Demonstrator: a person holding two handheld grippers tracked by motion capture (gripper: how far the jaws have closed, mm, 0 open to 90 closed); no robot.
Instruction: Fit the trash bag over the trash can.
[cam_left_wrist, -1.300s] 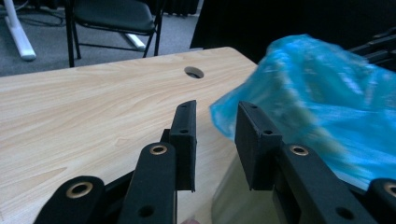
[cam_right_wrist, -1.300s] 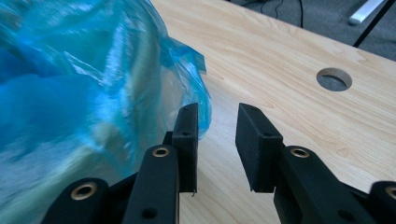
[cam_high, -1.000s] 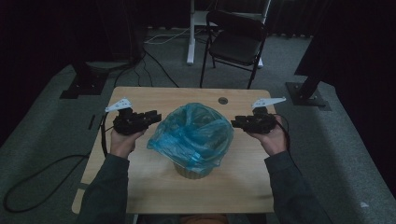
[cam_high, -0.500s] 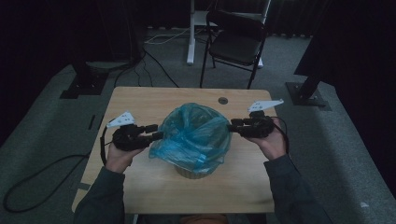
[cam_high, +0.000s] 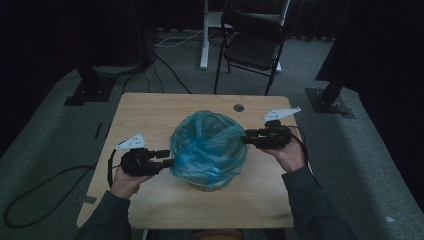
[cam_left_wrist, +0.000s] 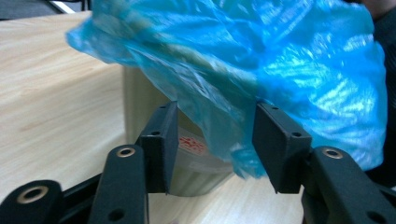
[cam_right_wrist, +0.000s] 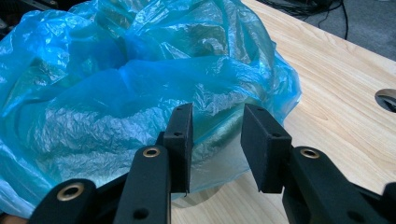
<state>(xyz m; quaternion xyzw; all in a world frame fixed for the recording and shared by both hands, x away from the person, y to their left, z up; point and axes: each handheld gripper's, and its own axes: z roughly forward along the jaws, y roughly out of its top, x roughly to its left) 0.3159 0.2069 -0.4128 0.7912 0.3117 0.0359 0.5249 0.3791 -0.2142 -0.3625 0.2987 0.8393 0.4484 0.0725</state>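
The left gripper (cam_high: 167, 158) had just been opening, its jaws wide, a loose fold of the blue bag (cam_high: 209, 147) hanging between them but not pinched. The right gripper (cam_high: 246, 136) stood half open at the bag's far side, gripping nothing. The bag lay draped over a pale bin (cam_left_wrist: 140, 100) in the middle of the wooden table (cam_high: 150, 112), a chair (cam_high: 252, 42) beyond

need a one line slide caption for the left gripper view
Left gripper, jaws open, at the hanging edge of a blue plastic bag draped over a small bin on a wooden table.
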